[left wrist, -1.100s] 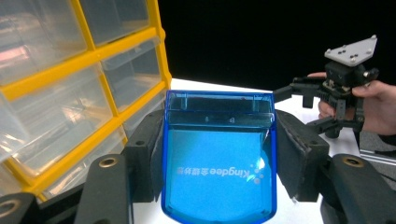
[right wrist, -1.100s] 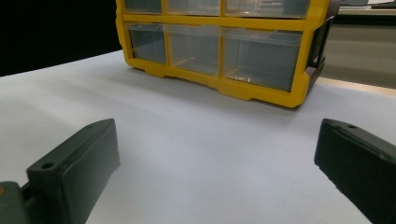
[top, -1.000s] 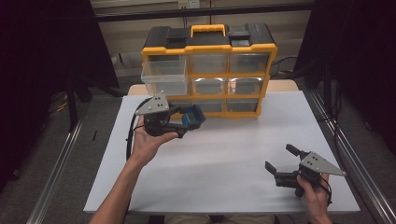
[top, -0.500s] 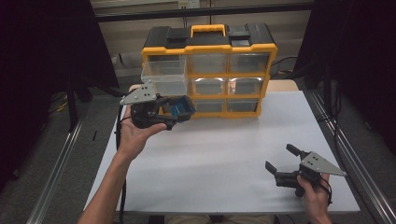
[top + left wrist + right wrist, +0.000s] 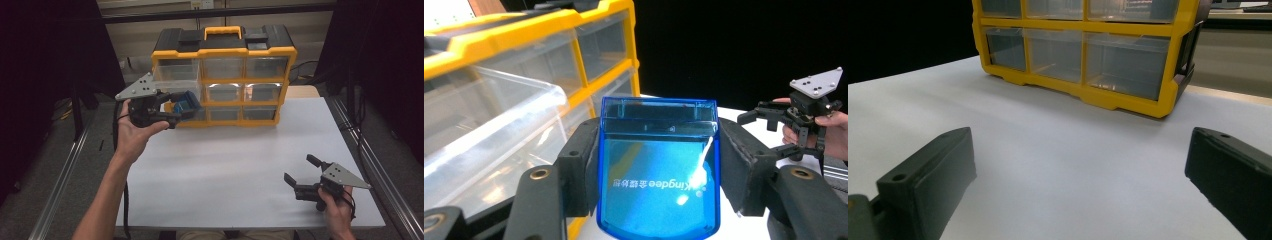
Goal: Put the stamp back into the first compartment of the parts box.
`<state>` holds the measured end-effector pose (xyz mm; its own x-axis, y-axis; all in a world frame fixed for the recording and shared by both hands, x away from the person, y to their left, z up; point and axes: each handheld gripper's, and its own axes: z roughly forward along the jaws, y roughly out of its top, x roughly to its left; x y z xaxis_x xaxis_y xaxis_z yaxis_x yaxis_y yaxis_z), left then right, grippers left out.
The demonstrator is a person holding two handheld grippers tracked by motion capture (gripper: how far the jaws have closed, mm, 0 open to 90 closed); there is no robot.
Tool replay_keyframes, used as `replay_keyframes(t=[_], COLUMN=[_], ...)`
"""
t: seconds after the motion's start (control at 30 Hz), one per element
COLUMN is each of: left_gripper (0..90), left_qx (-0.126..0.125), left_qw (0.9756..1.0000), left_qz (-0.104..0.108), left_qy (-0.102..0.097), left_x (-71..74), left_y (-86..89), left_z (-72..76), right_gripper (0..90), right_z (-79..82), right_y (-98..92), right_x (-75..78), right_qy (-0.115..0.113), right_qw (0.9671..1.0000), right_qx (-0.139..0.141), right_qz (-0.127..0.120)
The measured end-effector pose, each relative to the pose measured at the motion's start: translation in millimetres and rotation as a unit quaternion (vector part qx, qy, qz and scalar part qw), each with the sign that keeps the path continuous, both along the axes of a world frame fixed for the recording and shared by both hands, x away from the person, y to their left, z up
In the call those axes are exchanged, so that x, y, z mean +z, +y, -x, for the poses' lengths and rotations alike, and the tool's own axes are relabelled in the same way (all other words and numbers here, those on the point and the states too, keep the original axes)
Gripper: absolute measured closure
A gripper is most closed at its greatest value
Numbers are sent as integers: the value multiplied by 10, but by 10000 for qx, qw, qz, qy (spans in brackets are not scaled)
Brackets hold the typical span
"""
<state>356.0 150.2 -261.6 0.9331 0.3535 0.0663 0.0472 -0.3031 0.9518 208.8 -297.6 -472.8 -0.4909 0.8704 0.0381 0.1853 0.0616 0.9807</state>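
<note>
The left gripper [image 5: 175, 111] is up off the table [image 5: 235, 165], w/ its jaws clamped on a blue translucent box [image 5: 185, 102] (white lettering on its face reads upside down in the left gripper view, where the box [image 5: 658, 185] sits squarely btwn the two black jaws, both sides touching). In the high view the box hangs just in front of the left column of the yellow drawer cabinet [image 5: 223, 75], about level w/ the middle row. A clear drawer [image 5: 172, 80] in the top-left slot is pulled out toward the person; in the left gripper view its rim [image 5: 499, 115] lies just beside the box, to its left and slightly farther off. Can't tell whether box and drawer touch. The cabinet stands at the far edge of the table, black handle section on top. The right gripper [image 5: 305, 176] rests low near the table's front right corner, jaws spread wide w/ nothing btwn them; in the right gripper view they frame bare white tabletop, w/ the cabinet's lower drawers beyond.
</note>
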Motion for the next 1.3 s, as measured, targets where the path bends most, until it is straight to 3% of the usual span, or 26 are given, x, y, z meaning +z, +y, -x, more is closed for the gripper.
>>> replay_keyframes(t=[0.2,0.23,0.53,0.57,0.9,1.1,1.3], left_gripper=[411,411,410,411,410,410,410], left_qx=[97,110,307,262,640,673,730], left_qw=[9999,9998,9994,9994,9972,9969,9954], left_qz=[-18,-56,-77,-166,-330,-363,-604], left_qy=[-55,-139,-142,-164,-199,-177,-114], left_x=[144,179,370,387,540,658,774], left_y=[70,83,171,189,239,266,273], left_z=[-38,-41,-77,-91,-219,-286,-384], right_gripper=[0,0,0,0,0,0,0], right_z=[1,0,2,3,0,2,3], right_y=[-3,-2,-13,-13,-16,-15,-13], right_x=[1,0,-1,-1,-4,-2,-3], right_qy=[-2,5,13,21,42,31,47], right_qw=[10000,10000,10000,10000,10000,10000,10000], right_qx=[-2,-14,-42,-46,-60,-74,-60], right_qz=[1,-7,-37,-50,-31,-48,-44])
